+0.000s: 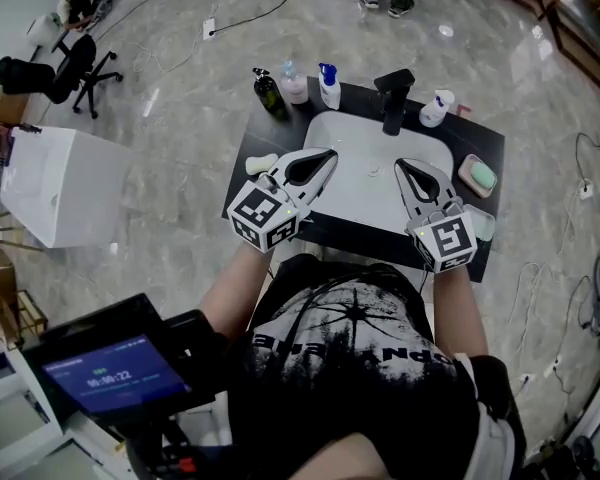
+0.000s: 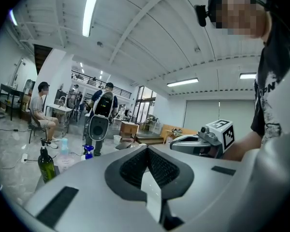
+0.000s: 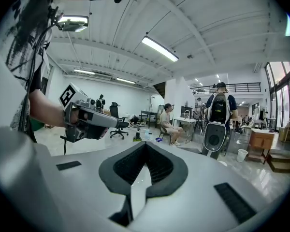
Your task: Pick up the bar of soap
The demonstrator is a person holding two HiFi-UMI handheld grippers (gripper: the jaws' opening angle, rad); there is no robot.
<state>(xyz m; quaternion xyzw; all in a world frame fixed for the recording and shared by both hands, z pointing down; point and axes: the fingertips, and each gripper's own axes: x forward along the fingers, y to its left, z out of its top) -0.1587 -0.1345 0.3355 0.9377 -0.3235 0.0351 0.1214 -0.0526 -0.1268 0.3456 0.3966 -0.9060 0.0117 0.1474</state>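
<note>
A pale green bar of soap (image 1: 480,175) lies in a pink dish (image 1: 467,180) on the black counter, right of the white sink (image 1: 365,183). My right gripper (image 1: 401,165) hovers over the sink's right part, left of the soap, jaws shut and empty. Over the sink's left part my left gripper (image 1: 329,155) is held the same way, shut with nothing in it. A cream oblong piece (image 1: 261,164) rests on the counter to its left. Both gripper views point level across the room: the left gripper (image 2: 146,147) and right gripper (image 3: 146,145) show closed jaws, and no soap appears there.
A black faucet (image 1: 393,98) stands behind the sink. Along the back edge are a dark green bottle (image 1: 269,92), a pink bottle (image 1: 293,85), a blue-capped sprayer (image 1: 329,86) and a white bottle (image 1: 434,109). A clear tub (image 1: 482,224) sits at the counter's front right. People sit and stand far off.
</note>
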